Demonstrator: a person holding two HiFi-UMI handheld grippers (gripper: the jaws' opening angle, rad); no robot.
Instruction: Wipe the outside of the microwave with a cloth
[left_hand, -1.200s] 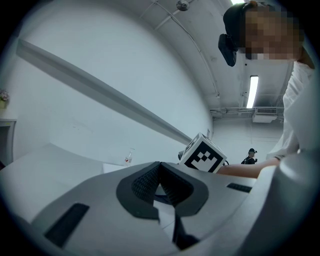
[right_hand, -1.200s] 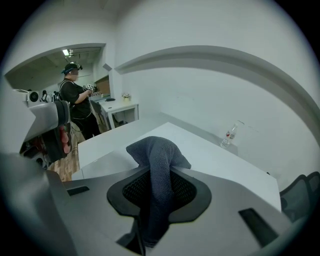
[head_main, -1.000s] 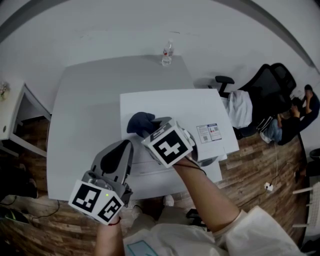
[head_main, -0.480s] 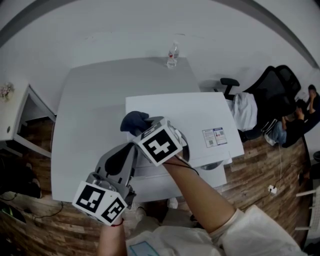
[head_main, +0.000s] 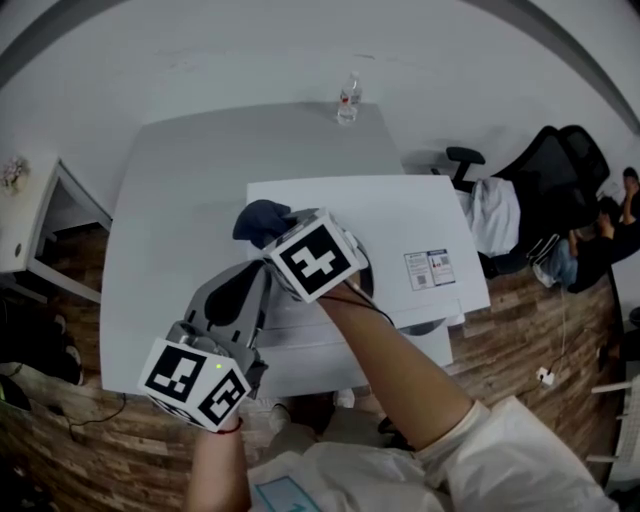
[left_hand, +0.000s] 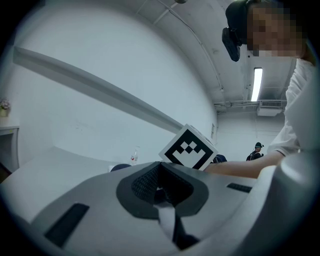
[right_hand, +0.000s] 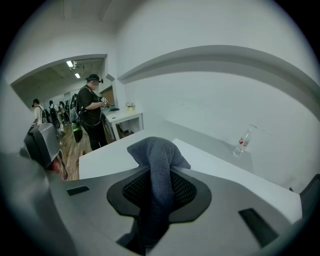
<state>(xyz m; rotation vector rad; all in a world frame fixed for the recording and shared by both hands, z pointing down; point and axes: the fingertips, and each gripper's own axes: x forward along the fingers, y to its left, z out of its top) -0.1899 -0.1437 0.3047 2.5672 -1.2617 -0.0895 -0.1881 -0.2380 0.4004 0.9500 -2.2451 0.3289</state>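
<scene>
Two claws are operating over a grey surface. Left claw is hovering by the near-left corner of the microwave, jaws together and gripping nothing. Right claw is clamping a dark blue cloth, whose bunched end is lying over the far-left corner of the white microwave's top. Microwave is standing toward the surface's right edge. One water bottle is standing at the surface's far edge.
</scene>
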